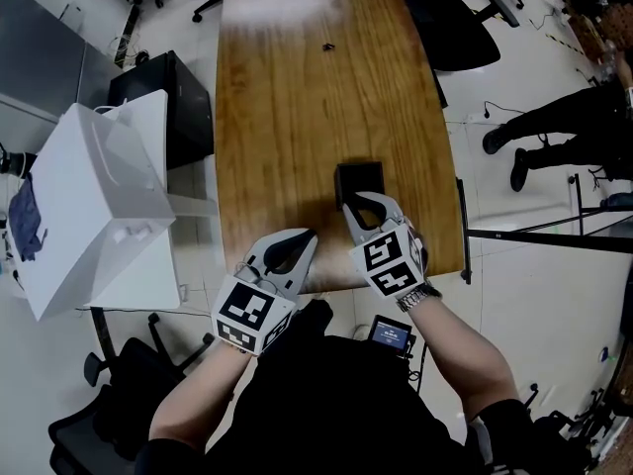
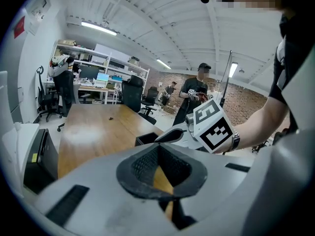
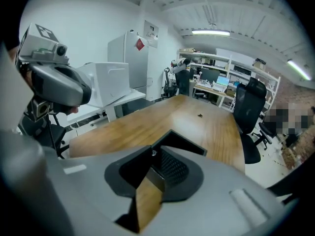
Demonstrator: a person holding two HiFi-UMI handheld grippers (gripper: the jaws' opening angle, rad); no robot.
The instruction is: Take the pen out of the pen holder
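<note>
**Head view.** The pen holder, a dark box with a square mouth, stands upright on the table close to its near edge, toward the near right corner. Its interior reads black, and I cannot make out a pen in it. The right gripper has its jaw tips closed together just beside the holder's near wall; I cannot confirm contact. The left gripper sits at the near edge, left of the holder and apart from it, its jaws likewise together.

**Left gripper view.** The jaw tips meet and only table wood shows through the opening between the pads, so it is clenched and carrying nothing. The holder and the right gripper lie ahead to the right.

**Right gripper view.** The tips meet with nothing between them. The holder's rim shows directly beyond. No pen is visible here either.

**Assessment.** I expect a pen to be light, rigid and smooth, so it may slip or pivot in the pads. I would open the right jaws first, take the upper shaft squarely and lift straight up. The holder looks light enough to tip, so the left gripper may need to steady it.
</note>
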